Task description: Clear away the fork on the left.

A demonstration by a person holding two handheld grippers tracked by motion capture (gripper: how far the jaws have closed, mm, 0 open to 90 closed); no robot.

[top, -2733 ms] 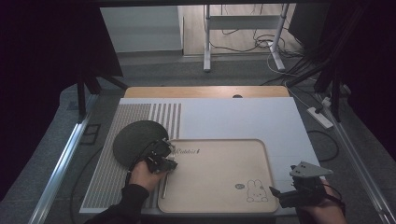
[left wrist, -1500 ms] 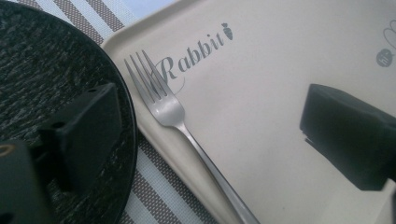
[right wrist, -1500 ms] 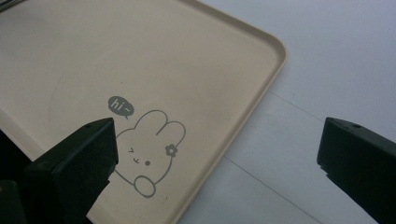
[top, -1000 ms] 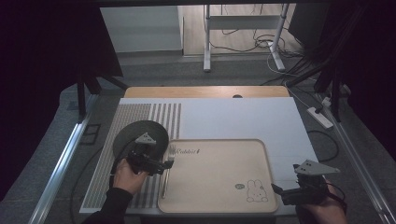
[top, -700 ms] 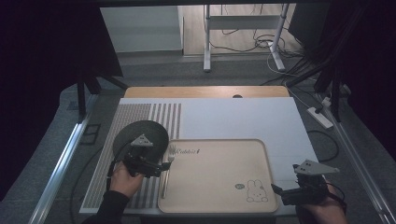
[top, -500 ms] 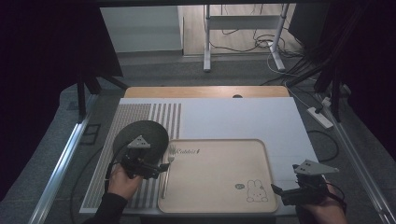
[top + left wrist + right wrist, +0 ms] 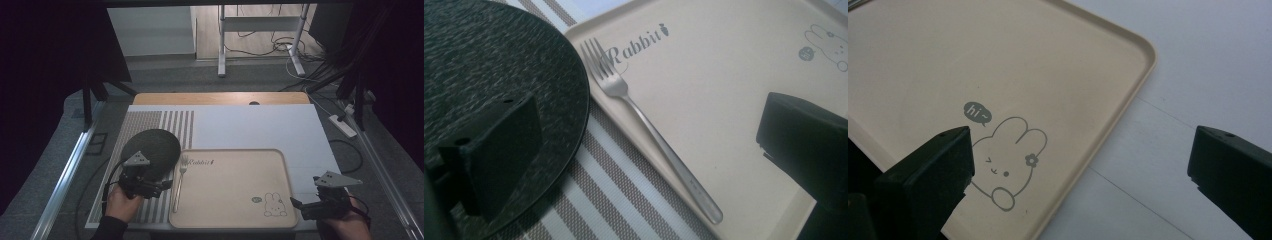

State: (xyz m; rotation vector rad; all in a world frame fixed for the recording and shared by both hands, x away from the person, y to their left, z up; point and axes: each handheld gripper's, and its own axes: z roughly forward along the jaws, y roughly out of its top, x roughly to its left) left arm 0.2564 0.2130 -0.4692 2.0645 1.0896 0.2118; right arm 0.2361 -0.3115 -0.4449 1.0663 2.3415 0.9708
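Leftmost, left gripper (image 7: 161,185): held in the person's left hand (image 7: 121,201) over the striped left part of the placemat (image 7: 250,125), near the bench's front edge; its jaws stood wide apart and released, grasping nothing.
Left gripper's own view: one jaw hung over the dark plate (image 7: 499,85), the other over the tray (image 7: 734,90), with the fork (image 7: 649,130) lying between them, untouched.
Dark plate (image 7: 151,146): round, flat on the striped part of the placemat, its right edge just beside the tray's left rim.
Fork (image 7: 178,182): lay along the tray's left edge, tines toward the far side beside the word "Rabbit", handle toward the front edge; the stem rested on the tray's rim.
Tray (image 7: 230,175): beige, rounded corners, at the front middle of the placemat, with a rabbit drawing (image 7: 274,205) in its front right corner.
Right gripper (image 7: 295,204): held in the right hand (image 7: 345,225) at the bench's front right corner, jaws spread and gripping nothing.
Right gripper's own view: one jaw stood over the rabbit drawing (image 7: 1005,170), the other over the white placemat (image 7: 1198,65) beyond the tray's rim (image 7: 1128,95).
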